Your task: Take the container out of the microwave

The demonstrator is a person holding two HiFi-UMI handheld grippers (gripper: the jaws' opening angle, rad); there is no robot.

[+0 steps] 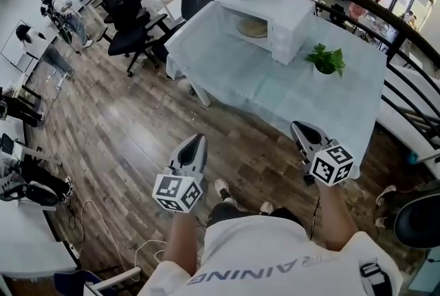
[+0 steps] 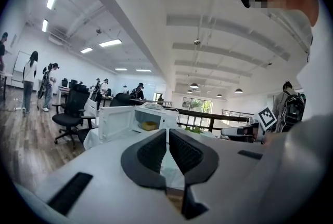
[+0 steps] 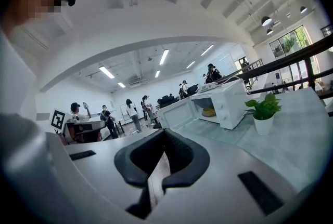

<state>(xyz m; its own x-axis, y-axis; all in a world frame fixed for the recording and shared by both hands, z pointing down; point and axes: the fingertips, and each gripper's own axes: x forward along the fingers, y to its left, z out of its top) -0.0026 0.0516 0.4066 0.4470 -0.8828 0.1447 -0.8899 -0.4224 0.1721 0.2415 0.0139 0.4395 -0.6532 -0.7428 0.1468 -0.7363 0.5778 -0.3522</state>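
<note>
Head view, nearest the lens: the person's white shirt (image 1: 275, 260), with both forearms reaching forward. The left gripper (image 1: 196, 141) and the right gripper (image 1: 300, 128) are held over the wooden floor (image 1: 124, 130), well short of the microwave (image 1: 289, 20), each carrying its marker cube. In the left gripper view the left gripper (image 2: 167, 132) has its jaws brought together with the tips touching and nothing between them. The right gripper view shows the right gripper (image 3: 162, 133) likewise closed and empty.

The microwave (image 2: 158, 114) stands on a table (image 1: 227, 75) covered with a pale cloth, and its door (image 2: 117, 123) is swung open. The container (image 1: 252, 27), a shallow yellowish dish, sits inside the microwave cavity (image 2: 150, 126) (image 3: 209, 112). A potted plant (image 1: 326, 60) stands on the cloth near the microwave (image 3: 234, 101), on the right-gripper side. Black office chairs (image 1: 130, 20) stand on the opposite side of the microwave, apart from the table.
</note>
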